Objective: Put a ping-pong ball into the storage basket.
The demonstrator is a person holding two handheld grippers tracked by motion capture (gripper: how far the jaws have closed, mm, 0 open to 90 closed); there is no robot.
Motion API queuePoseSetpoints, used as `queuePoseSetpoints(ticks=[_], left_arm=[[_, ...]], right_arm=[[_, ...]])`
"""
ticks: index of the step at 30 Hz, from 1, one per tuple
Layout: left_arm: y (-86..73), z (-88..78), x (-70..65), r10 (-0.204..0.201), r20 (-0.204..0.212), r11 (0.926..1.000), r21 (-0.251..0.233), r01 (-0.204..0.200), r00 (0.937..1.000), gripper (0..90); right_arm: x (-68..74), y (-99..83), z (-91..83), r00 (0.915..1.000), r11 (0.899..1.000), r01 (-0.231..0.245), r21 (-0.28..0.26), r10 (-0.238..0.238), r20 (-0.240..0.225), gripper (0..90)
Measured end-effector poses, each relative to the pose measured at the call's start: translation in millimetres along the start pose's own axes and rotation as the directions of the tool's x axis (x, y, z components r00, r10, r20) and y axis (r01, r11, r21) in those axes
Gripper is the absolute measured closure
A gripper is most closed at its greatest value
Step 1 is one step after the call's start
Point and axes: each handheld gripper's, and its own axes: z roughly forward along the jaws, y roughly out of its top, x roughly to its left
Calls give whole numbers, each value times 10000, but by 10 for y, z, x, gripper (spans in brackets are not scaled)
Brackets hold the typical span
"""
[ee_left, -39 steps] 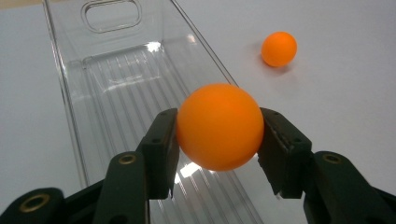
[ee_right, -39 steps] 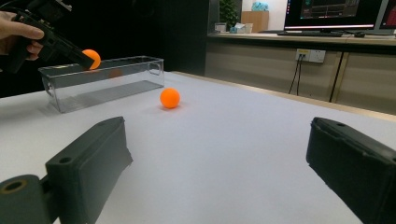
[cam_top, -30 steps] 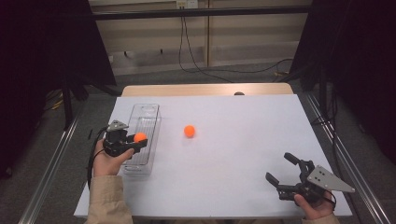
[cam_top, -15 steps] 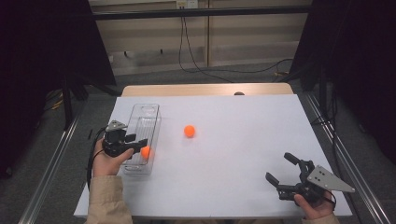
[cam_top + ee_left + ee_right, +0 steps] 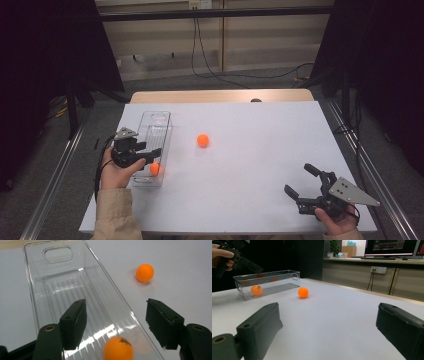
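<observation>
Your left tool (image 5: 150, 155) hangs over the near end of the clear bin (image 5: 161, 117), its jaws spread wide and holding nothing; one orange ball (image 5: 118, 348) already lies on the bin floor just below and between them. The second ball (image 5: 202, 140) sits on the bare white desk (image 5: 260, 150), to the right of the bin and a little farther from you, apart from its wall. That is the relation to mind: from the left tool the loose ball lies ahead and to the right, across the bin's long right wall, and the bin's long axis runs away from you. Your right tool (image 5: 303, 187) rests near the desk's front right corner, jaws also open and empty, well apart from the ball. The left hand (image 5: 116, 172) looks the nearer of the two, so the next pick likely falls to it, lifting clear of the bin wall first.
</observation>
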Motion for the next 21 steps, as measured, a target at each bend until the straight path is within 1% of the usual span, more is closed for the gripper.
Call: queuePoseSetpoints(ticks=[7,9,10,13,14,17,20,21], left_arm=[[39,9,-71,147,203,9999,-17,-147,9997,298],[49,15,-91,183,337,9998,17,-184,9993,293],[56,21,-108,129,394,9999,-59,-127,9991,286],[74,24,-138,179,436,9998,-49,-177,9989,249],[78,28,-150,148,515,9999,-93,-143,9986,245],[88,37,-177,146,583,9999,-87,-141,9982,223],[99,49,-202,151,628,9999,-94,-145,9979,217],[101,51,-206,152,616,9999,-83,-147,9980,202]], right_arm=[[0,0,1,10000,10000,6,12,-6,-13,48],[0,0,2,10000,10000,-3,20,3,-13,48],[1,-1,3,10000,10000,-8,10,8,-4,48],[3,-1,5,10000,10000,-12,3,12,6,48],[4,0,5,10000,10000,-15,12,15,3,48],[4,-1,6,10000,10000,-21,3,21,4,48],[5,-1,5,10000,10000,-8,14,8,-14,48],[5,-1,5,10000,10000,-5,20,5,-14,48]])
